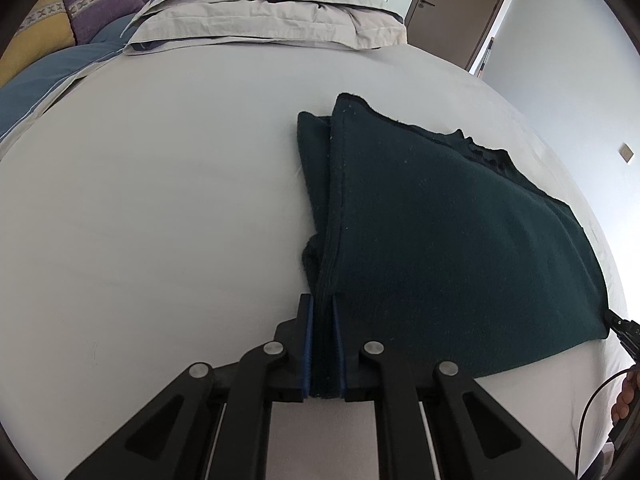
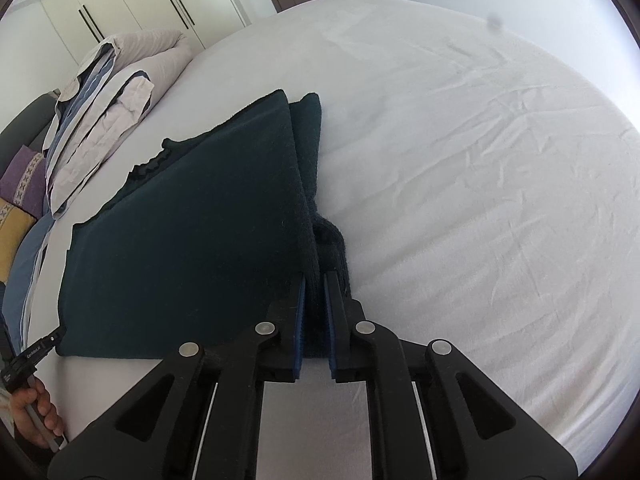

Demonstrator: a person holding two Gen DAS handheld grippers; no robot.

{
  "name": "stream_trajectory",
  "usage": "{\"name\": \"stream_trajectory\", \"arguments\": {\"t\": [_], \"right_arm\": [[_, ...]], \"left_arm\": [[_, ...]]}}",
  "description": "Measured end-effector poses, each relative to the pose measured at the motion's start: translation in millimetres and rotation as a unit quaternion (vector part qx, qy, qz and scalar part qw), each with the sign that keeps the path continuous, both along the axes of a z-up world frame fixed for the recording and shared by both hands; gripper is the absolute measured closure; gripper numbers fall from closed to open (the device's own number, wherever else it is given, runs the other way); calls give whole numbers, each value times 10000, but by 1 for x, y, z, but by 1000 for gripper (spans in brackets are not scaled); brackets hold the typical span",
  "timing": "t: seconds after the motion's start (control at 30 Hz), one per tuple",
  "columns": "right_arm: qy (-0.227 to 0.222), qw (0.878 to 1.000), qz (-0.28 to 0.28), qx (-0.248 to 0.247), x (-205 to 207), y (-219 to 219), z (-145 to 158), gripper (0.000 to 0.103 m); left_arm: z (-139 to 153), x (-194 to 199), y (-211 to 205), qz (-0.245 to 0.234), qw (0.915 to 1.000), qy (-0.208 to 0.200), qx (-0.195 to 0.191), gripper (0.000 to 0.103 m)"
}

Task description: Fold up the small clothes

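A dark green garment (image 1: 440,240) lies on the pale bed sheet (image 1: 160,200), its near edge lifted at both corners. The left gripper (image 1: 323,320) is clamped tight on the near left corner, blue pads pressing a bunched fold of the knit; the right gripper (image 2: 316,300) is likewise closed narrow on the near right corner, cloth pinched between its pads. In the left wrist view the garment's left edge runs away from the jaws toward a far corner, a second layer showing just beside it; its far edge is uneven and slopes toward the bed's right side. Left of the garment the sheet lies broad and bare as far as the stacked pillows (image 1: 264,12) at the far end. In the right wrist view the wrinkled sheet stretches wide to the right of the garment. A hand (image 2: 36,416) grips the other tool's handle at the near left.
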State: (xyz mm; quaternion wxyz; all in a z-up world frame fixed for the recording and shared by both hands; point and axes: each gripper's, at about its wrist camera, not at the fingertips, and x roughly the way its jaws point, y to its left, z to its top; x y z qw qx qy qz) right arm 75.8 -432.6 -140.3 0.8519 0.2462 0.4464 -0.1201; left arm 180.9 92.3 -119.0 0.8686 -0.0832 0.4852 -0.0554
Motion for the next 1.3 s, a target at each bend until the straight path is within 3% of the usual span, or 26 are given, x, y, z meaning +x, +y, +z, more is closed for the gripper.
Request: {"name": "stream_trajectory", "arguments": {"t": [0.1, 0.17, 0.23, 0.33, 0.37, 0.4, 0.57, 0.63, 0.7, 0.77, 0.83, 0.93, 1.03, 1.17, 1.3], "right_arm": [[-354, 9993, 41, 78, -1, 4, 27, 94], [-605, 9977, 184, 233, 9, 9, 43, 93], [-781, 9950, 396, 479, 28, 19, 52, 90], [-911, 9876, 738, 1048, 62, 44, 52, 69], [-941, 9836, 884, 1261, 73, 55, 49, 55], [-963, 9796, 1022, 1438, 83, 67, 45, 50], [-620, 9623, 1612, 2103, 129, 117, 6, 50], [-438, 9690, 1329, 2035, 135, 109, -19, 53], [-647, 9589, 1114, 2529, 128, 83, -40, 78], [-863, 9529, 725, 2816, 112, 53, -50, 84], [-1051, 9581, 101, 2663, 86, 17, -52, 85], [-1304, 9546, -699, 2584, 49, -24, -48, 85], [-1338, 9549, -1073, 2426, 27, -32, -32, 81], [-1283, 9603, -195, 2471, 39, 20, -6, 78], [-942, 9570, 1252, 2441, 72, 117, 7, 78]], "left_arm": [[20, -8, -3, 149, 9992, -291, 225, 92], [38, -9, -12, 136, 9977, -563, 354, 86], [48, -2, -24, 56, 9965, -700, 456, 67], [55, 16, -50, -144, 9946, -889, 515, 62], [54, 22, -58, -196, 9946, -875, 525, 62], [52, 30, -67, -259, 9946, -837, 548, 62], [9, 65, -108, -612, 9921, -373, 1031, 62], [-3, 67, -108, -595, 9914, -386, 1097, 55], [-7, 64, -101, -597, 9906, -514, 1116, 47], [-9, 63, -95, -666, 9916, -529, 976, 45], [-9, 63, -93, -697, 9917, -521, 951, 44], [-9, 62, -98, -688, 9902, -552, 1085, 44], [-10, 59, -100, -636, 9897, -589, 1136, 44], [-11, 59, -101, -622, 9895, -593, 1165, 44], [-11, 59, -101, -624, 9893, -597, 1178, 44]]}}
